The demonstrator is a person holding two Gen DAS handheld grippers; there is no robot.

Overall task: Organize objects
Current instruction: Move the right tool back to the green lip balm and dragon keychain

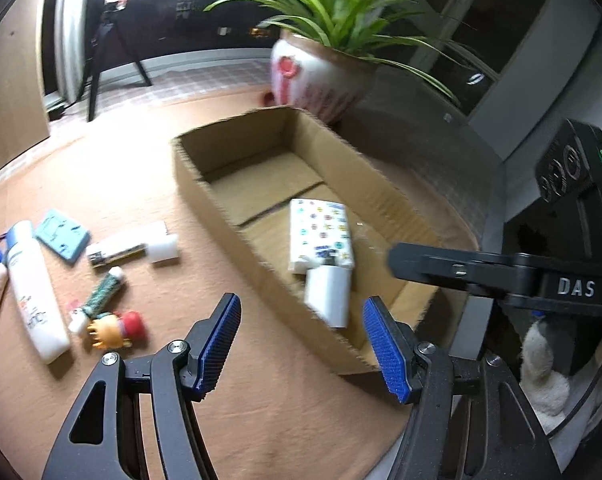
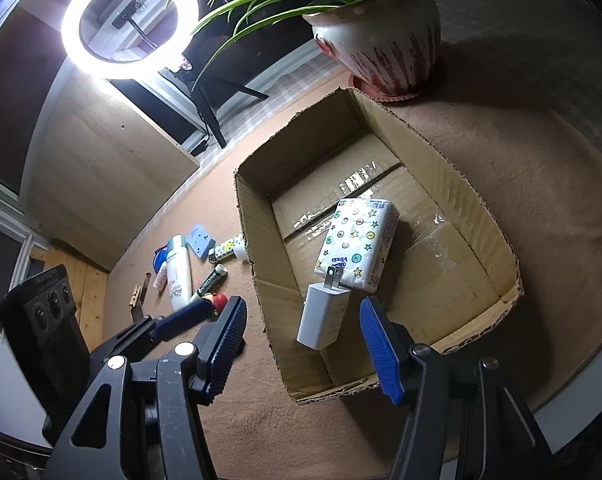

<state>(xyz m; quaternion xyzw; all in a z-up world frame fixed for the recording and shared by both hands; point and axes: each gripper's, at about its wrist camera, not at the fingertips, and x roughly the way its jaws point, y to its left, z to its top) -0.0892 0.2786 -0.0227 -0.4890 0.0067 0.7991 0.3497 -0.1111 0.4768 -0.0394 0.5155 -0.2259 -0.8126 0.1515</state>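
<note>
Both grippers, left [image 1: 301, 340] and right [image 2: 303, 346], jaws released, holding nothing. Charger [image 2: 321, 316] and tissue pack [image 2: 357, 244] in box [image 2: 257, 240]. Next: left desk items, e.g. white bottle [image 1: 33, 292]; grip mid-body.

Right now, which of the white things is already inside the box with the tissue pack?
The white charger, the blocky one with metal prongs touching the tissue pack. The white bottle and foam block lie outside the cardboard box.
</note>
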